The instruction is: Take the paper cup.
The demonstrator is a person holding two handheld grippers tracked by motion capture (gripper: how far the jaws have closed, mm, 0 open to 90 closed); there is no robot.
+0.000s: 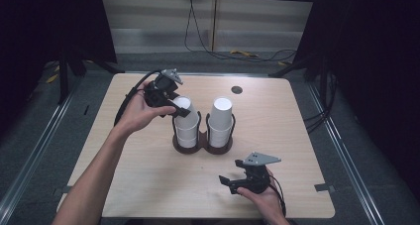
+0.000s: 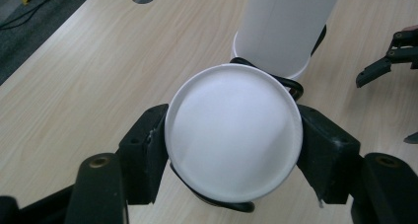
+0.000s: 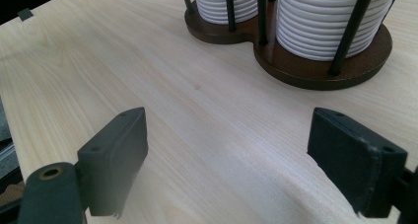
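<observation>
- Your left hand-held gripper is clamped on the top cup of the left stack, one pad on each side of the cup's upturned base. That stack sits in the left well of the dark double cup holder at the middle of the table.
- To take off one cup cleanly, I'd keep the squeeze light so the thin wall doesn't buckle, and lift straight up along the stack's axis. A tilt may drag the next cup along or snag the holder's wire posts.
- The right stack stands close by in the other well, so keep your left wrist clear of it as you rise.
- Your right hand-held gripper rests near the table's front edge, jaws apart and holding nothing, well apart from the holder. It could steady the holder's base if the stack sticks.
- Hard to tell: whether the pads grip one cup or several nested ones, since the gripped rim is hidden under the cup's base in the left gripper view. The tops of both stacks are cut off in the right gripper view.
</observation>
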